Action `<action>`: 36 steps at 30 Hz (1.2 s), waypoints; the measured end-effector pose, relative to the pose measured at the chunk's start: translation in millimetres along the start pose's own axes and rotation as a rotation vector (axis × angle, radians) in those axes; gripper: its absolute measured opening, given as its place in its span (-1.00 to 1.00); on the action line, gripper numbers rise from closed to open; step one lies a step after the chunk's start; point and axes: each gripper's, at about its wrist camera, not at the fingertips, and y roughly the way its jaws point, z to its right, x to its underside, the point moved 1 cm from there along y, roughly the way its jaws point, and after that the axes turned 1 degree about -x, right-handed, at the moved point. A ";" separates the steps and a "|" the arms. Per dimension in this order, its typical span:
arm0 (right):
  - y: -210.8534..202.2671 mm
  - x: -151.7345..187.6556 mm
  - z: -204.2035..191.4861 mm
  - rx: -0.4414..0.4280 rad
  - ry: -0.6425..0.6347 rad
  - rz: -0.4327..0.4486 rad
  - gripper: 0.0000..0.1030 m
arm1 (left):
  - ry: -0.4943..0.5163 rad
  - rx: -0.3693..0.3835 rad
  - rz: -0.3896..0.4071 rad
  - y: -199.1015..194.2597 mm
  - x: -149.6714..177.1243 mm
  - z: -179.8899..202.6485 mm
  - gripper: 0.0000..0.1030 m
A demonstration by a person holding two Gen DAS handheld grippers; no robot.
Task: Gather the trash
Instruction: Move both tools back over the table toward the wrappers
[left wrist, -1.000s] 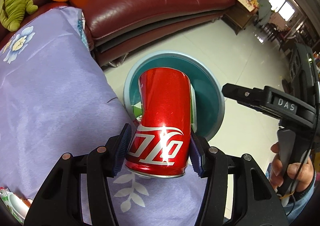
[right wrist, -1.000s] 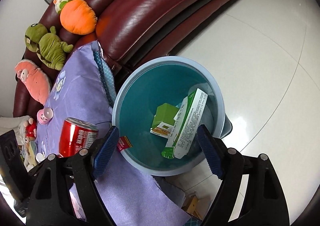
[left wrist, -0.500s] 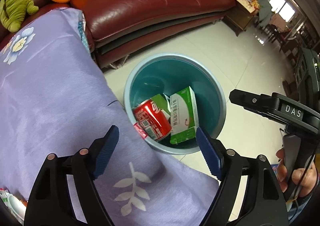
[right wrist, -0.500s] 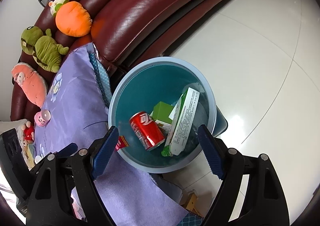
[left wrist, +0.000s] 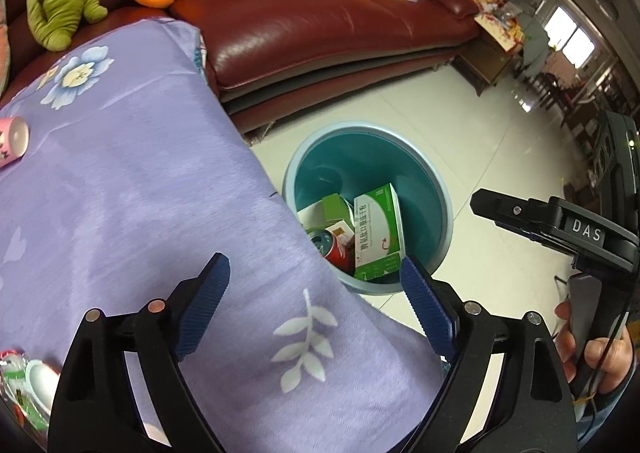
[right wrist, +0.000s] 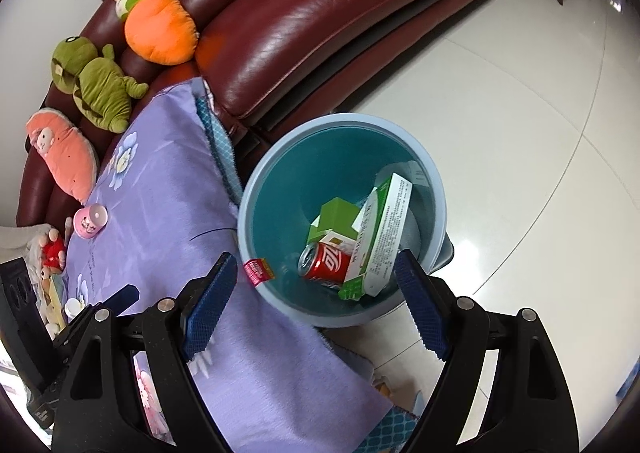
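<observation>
A red soda can (left wrist: 338,251) (right wrist: 326,263) lies on its side in the blue bin (left wrist: 440,197) (right wrist: 256,189), against a green-and-white carton (left wrist: 376,229) (right wrist: 384,237) and a small green box (right wrist: 336,217). My left gripper (left wrist: 314,261) hangs over the edge of the purple tablecloth (left wrist: 140,193) beside the bin. Its jaws are opening and there is nothing between them. My right gripper (right wrist: 315,256) is above the bin's near rim, open and empty. A small red wrapper (right wrist: 258,271) sits at the bin's rim by the cloth.
A dark red sofa (right wrist: 300,33) with plush toys (right wrist: 160,29) runs behind the bin. On the cloth stand a pink cup (left wrist: 14,141) (right wrist: 90,221) and, at the lower left, some wrappers (left wrist: 24,381). White tiled floor (right wrist: 520,133) spreads to the right.
The left gripper let go of the red can, which dropped into the bin and settled on its side. The left jaws spread wide. Both grippers rose and drew back a little.
</observation>
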 end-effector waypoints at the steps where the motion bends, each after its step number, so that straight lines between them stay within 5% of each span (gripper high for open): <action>1: -2.5 2.1 -4.2 -0.001 -0.005 0.001 0.51 | -0.006 0.001 0.006 -4.5 1.9 -2.2 0.73; 17: -28.1 60.6 -95.4 -0.046 -0.197 -0.041 0.56 | -0.089 -0.032 0.102 -79.0 50.6 -57.5 0.79; 26: -15.1 119.9 -146.2 -0.054 -0.320 -0.177 0.57 | -0.140 -0.069 0.128 -113.5 92.2 -105.2 0.79; 36: 5.4 191.5 -168.0 -0.062 -0.274 -0.392 0.57 | -0.145 -0.077 0.142 -142.3 145.2 -141.1 0.80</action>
